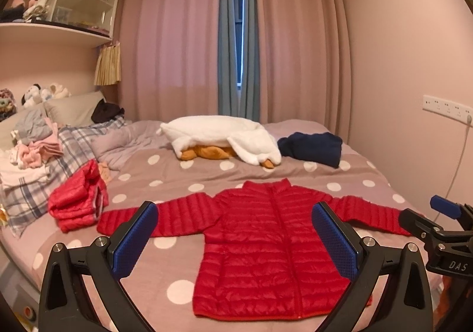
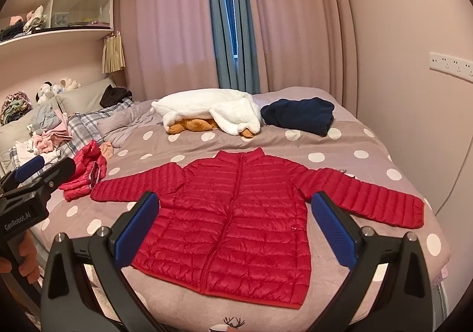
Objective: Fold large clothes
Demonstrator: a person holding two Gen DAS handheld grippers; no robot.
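A red quilted puffer jacket [image 1: 266, 246] [image 2: 236, 213] lies flat and zipped on the bed, sleeves spread to both sides, collar toward the window. My left gripper [image 1: 235, 235] hangs open above the jacket's lower half, nothing between its blue pads. My right gripper [image 2: 236, 225] is also open, held over the jacket's body and empty. In the left wrist view the right gripper [image 1: 437, 222] shows at the right edge near the sleeve cuff. The left gripper [image 2: 38, 175] shows at the left edge of the right wrist view, held by a hand [image 2: 26, 258].
A folded red jacket [image 1: 78, 198] lies left of the spread one. Farther back sit a white fleece [image 1: 221, 136] over a brown garment and a folded navy garment [image 1: 313, 148]. A clothes pile [image 1: 32, 148], plaid bedding and pillows crowd the left. The polka-dot blanket [image 1: 177, 175] covers the bed.
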